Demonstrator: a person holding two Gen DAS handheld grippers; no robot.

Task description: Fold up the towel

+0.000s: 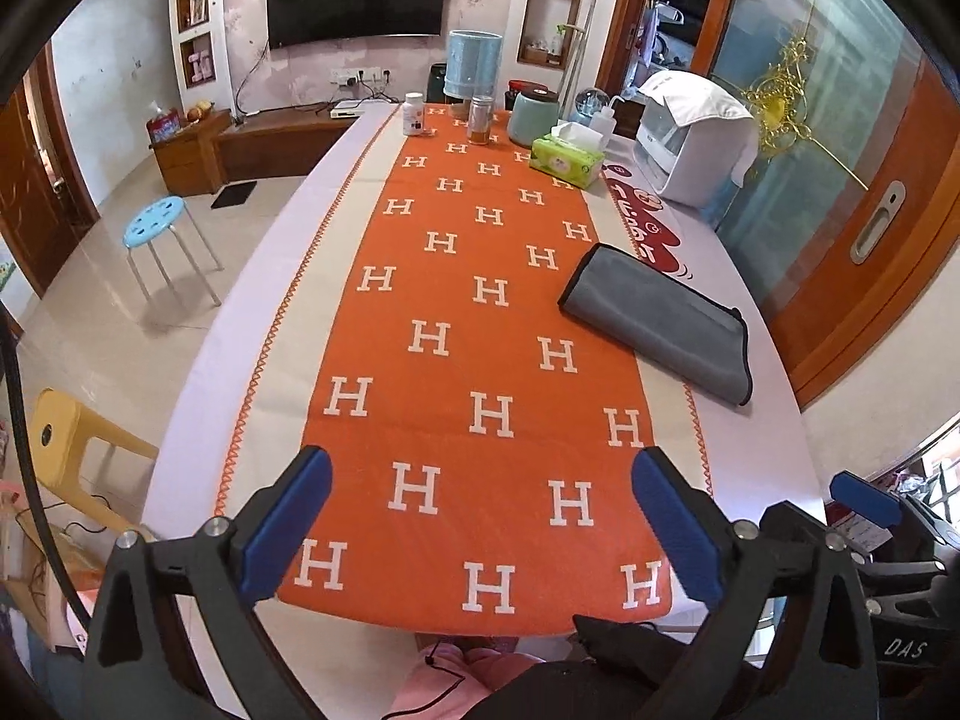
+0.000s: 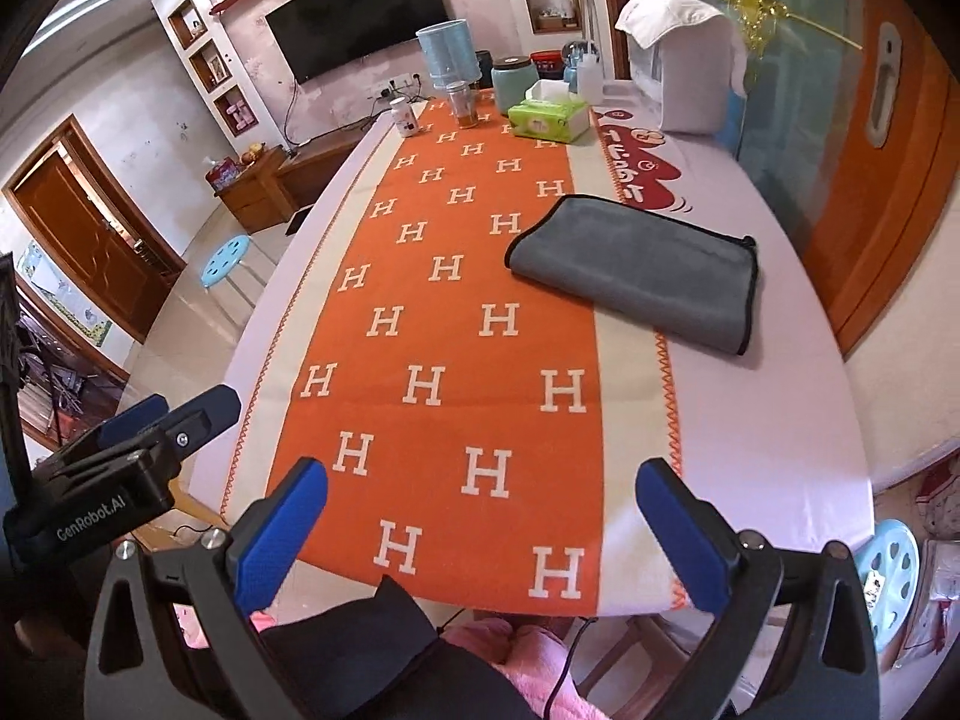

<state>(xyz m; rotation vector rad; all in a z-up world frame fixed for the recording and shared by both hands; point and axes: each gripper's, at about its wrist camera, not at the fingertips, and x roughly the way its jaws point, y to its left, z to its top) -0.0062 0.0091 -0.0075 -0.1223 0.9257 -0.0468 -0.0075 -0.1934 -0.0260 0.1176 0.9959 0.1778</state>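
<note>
A grey towel with a black hem lies folded into a flat rectangle on the right side of the table, in the left wrist view (image 1: 663, 324) and the right wrist view (image 2: 639, 270). My left gripper (image 1: 480, 522) is open and empty, held over the near end of the orange runner, well short of the towel. My right gripper (image 2: 480, 531) is open and empty too, near the table's front edge. The left gripper shows at the left edge of the right wrist view (image 2: 162, 414); the right gripper shows at the right edge of the left wrist view (image 1: 870, 498).
An orange runner with white H letters (image 1: 480, 312) runs down the long table. At the far end stand a green tissue pack (image 1: 567, 162), jars, a blue bucket (image 1: 474, 63) and a white appliance (image 1: 690, 138). A blue stool (image 1: 162, 228) stands left; a sliding door is at the right.
</note>
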